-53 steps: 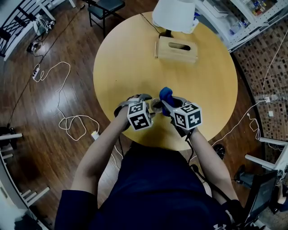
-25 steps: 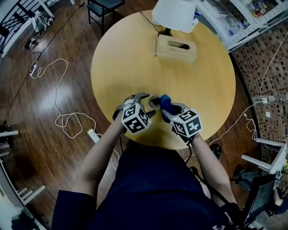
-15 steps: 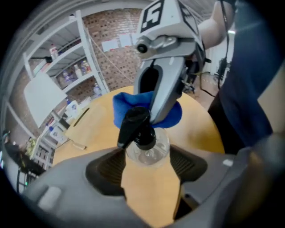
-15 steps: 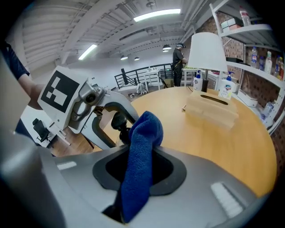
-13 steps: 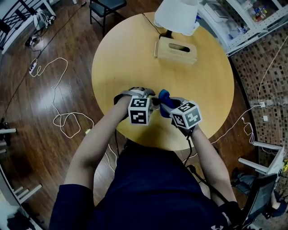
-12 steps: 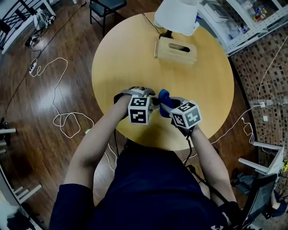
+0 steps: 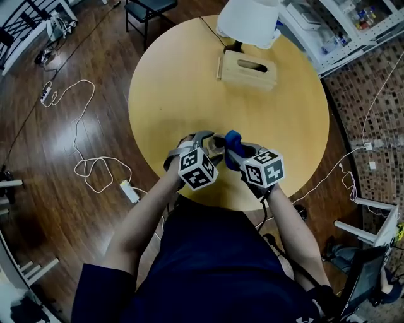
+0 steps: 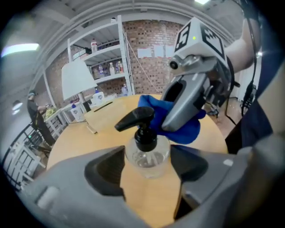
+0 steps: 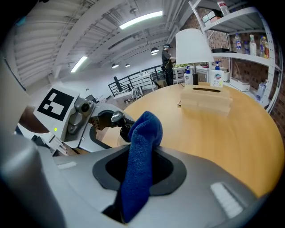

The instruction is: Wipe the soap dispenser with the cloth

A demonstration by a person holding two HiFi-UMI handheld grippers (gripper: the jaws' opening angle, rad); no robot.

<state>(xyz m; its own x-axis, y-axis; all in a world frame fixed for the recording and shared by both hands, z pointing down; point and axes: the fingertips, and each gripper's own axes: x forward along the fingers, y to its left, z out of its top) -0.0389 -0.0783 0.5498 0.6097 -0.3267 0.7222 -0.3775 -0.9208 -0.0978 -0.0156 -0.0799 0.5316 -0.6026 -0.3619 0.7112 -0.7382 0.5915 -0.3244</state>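
The soap dispenser (image 8: 147, 153), a clear round bottle with a black pump, stands on the round wooden table (image 7: 177, 82) near its front edge. My left gripper (image 8: 149, 167) has the bottle between its jaws, and both pads touch its sides. Those jaws have just eased open slightly, with the bottle still between them. My right gripper (image 9: 142, 171) is shut on a blue cloth (image 9: 140, 147), whose free end sticks up. In the left gripper view the cloth (image 8: 189, 131) lies against the dispenser's right side, behind the pump. From the head view the dispenser (image 7: 216, 144) is mostly hidden between the grippers.
A wooden tissue box (image 7: 247, 70) and a lamp with a white shade (image 7: 248, 20) stand at the table's far side. Cables and a power strip (image 7: 95, 170) lie on the wood floor to the left. A chair (image 7: 148, 9) stands beyond the table, and shelves (image 7: 353, 19) are at the right.
Both grippers stay together at the table's near edge. The left gripper's marker cube has tipped a little. The cloth remains against the dispenser.
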